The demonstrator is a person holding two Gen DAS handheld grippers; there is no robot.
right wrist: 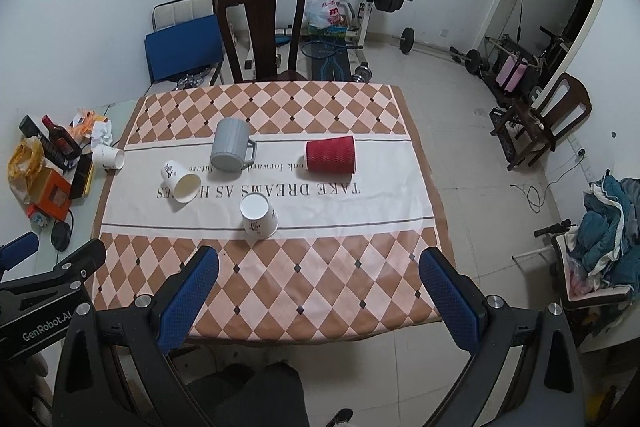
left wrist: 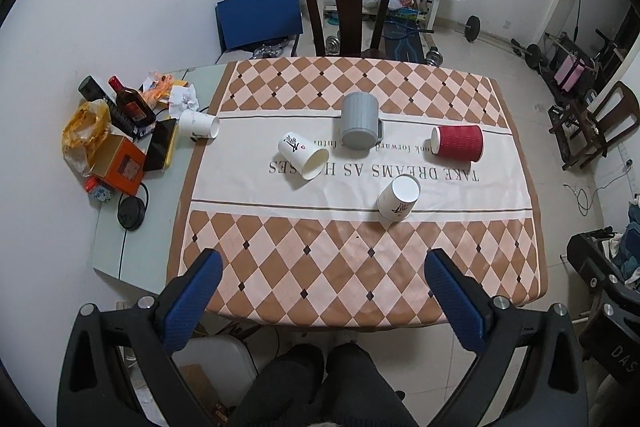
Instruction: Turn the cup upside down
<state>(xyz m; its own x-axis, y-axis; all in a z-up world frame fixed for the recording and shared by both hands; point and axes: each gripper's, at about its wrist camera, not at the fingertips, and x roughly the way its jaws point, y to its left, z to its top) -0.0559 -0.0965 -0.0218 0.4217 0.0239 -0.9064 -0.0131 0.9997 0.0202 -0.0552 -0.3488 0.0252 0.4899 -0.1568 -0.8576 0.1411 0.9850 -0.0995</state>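
Observation:
On the checkered tablecloth (left wrist: 340,267) (right wrist: 280,279) lie several cups. A white paper cup (left wrist: 302,155) (right wrist: 181,182) lies on its side at the left. A grey mug (left wrist: 360,126) (right wrist: 230,145) stands upside down at the middle. A red ribbed cup (left wrist: 458,143) (right wrist: 331,155) lies on its side at the right. Another white paper cup (left wrist: 399,196) (right wrist: 259,215) stands upside down nearest me. My left gripper (left wrist: 324,267) and right gripper (right wrist: 319,265) are both open and empty, held above the table's near edge.
A third white cup (left wrist: 199,125) (right wrist: 108,157) lies on a glass side table among a bottle (left wrist: 132,105), an orange box (left wrist: 120,167) and bags. A dark wooden chair (left wrist: 347,7) (right wrist: 262,27) stands behind the table. Gym weights line the back wall.

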